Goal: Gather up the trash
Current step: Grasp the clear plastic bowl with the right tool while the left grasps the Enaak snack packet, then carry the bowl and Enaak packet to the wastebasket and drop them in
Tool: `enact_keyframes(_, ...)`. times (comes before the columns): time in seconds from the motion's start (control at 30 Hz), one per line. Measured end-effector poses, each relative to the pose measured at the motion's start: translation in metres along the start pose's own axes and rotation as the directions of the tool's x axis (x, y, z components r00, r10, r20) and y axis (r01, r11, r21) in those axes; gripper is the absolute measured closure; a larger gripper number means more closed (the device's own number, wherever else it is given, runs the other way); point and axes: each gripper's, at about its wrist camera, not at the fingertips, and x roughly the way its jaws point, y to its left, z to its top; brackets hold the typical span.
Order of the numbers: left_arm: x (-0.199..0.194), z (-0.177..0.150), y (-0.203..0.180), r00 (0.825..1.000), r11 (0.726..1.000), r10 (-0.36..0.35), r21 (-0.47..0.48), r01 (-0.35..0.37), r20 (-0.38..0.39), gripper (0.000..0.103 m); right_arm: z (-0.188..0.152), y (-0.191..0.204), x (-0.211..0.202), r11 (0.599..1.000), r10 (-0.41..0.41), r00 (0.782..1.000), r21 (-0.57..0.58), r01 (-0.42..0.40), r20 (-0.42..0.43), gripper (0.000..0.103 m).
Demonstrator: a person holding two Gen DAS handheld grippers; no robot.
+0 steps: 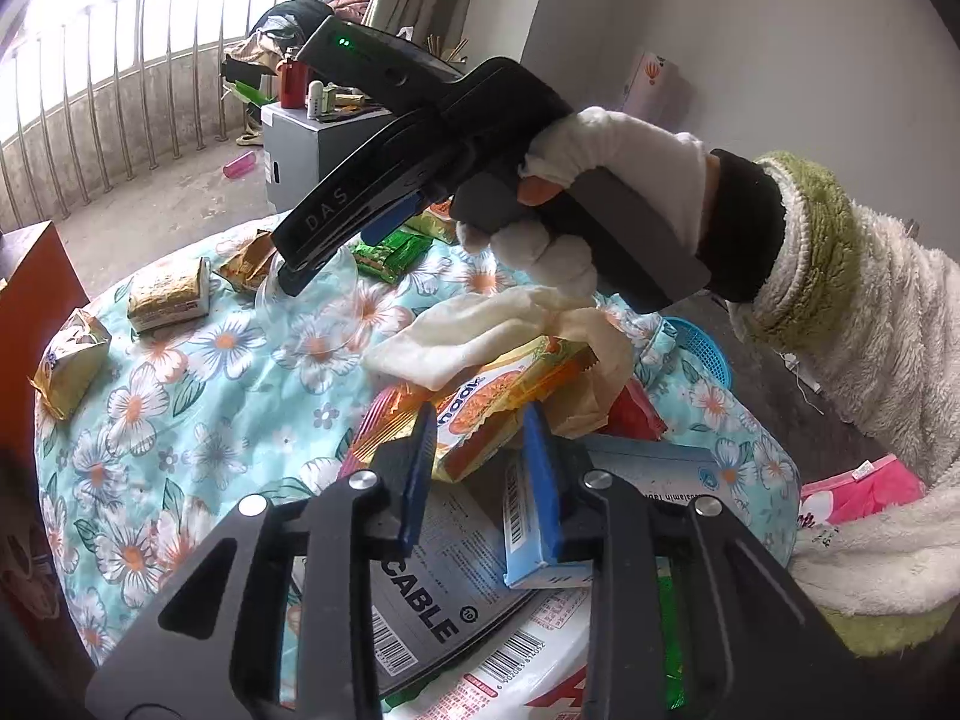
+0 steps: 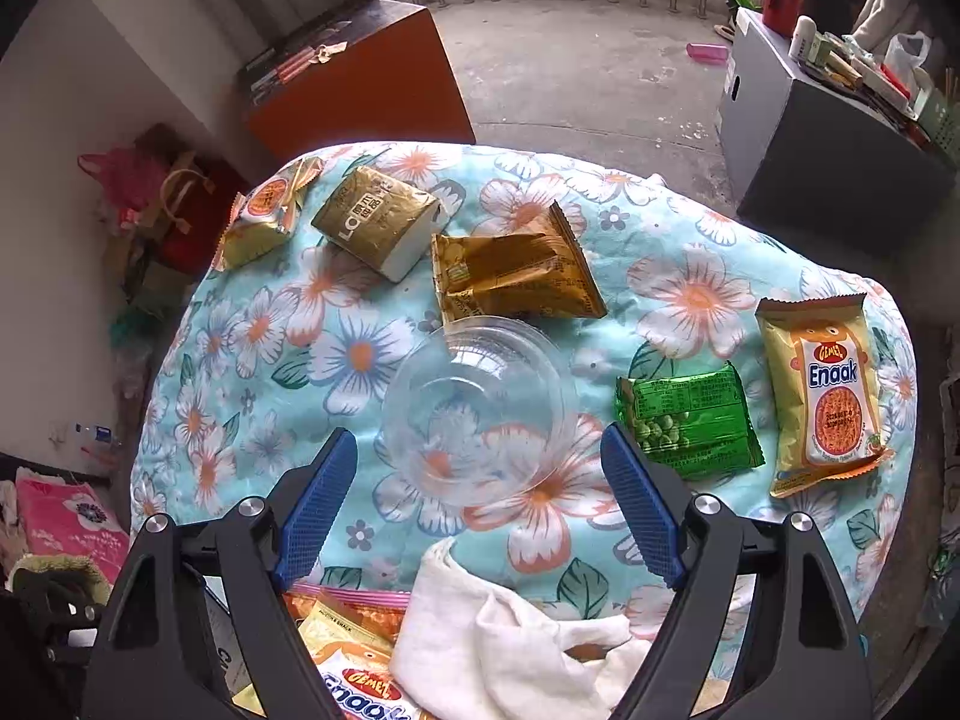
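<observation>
Clear plastic cup (image 2: pixel 480 414) lies on its side on the floral surface (image 2: pixel 708 252), dead ahead between the spread right gripper (image 2: pixel 480 504) fingers, not touched. Left gripper (image 1: pixel 480 480) pinches a noodle wrapper (image 1: pixel 510 402) over the trash pile; right is nearer.

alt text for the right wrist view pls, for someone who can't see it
The right gripper hangs open over a clear plastic cup lying on a floral tablecloth. Around the cup lie gold snack packets, a green packet, a yellow Enaak packet and a white cloth.
</observation>
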Motion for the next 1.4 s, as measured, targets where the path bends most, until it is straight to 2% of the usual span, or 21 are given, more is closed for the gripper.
enact_keyframes(0.03, 0.001, 0.000, 0.001, 1.000, 1.000, -0.009, -0.006, 0.009, 0.001, 0.084, 0.002, 0.000, 0.004, 1.000, -0.002, 1.000, 0.003, 0.002, -0.004, 0.022)
enact_keyframes(0.23, 0.003, 0.000, 0.005, 0.999, 0.999, -0.033, -0.028, 0.033, 0.013, 0.094, 0.008, -0.001, 0.021, 1.000, -0.014, 1.000, 0.012, 0.015, -0.019, 0.022)
enact_keyframes(0.33, 0.001, 0.000, 0.006, 0.999, 0.999, -0.035, -0.030, 0.035, 0.025, 0.096, 0.010, 0.000, 0.025, 1.000, -0.007, 1.000, 0.015, 0.007, -0.019, 0.034)
enact_keyframes(0.6, -0.014, -0.002, 0.010, 0.996, 0.998, -0.040, -0.054, 0.045, 0.083, 0.102, 0.009, 0.001, 0.015, 0.999, 0.016, 1.000, 0.037, -0.016, 0.019, 0.035)
enact_keyframes(1.1, -0.076, -0.002, 0.007, 0.972, 0.994, -0.005, -0.104, 0.030, 0.235, 0.103, -0.004, 0.005, -0.074, 0.994, 0.069, 0.981, 0.068, -0.083, 0.183, 0.035)
enact_keyframes(1.4, -0.123, -0.004, -0.012, 0.953, 0.991, 0.002, -0.126, 0.038, 0.304, 0.103, -0.053, -0.001, -0.165, 0.989, 0.078, 0.948, 0.094, -0.112, 0.309, 0.035)
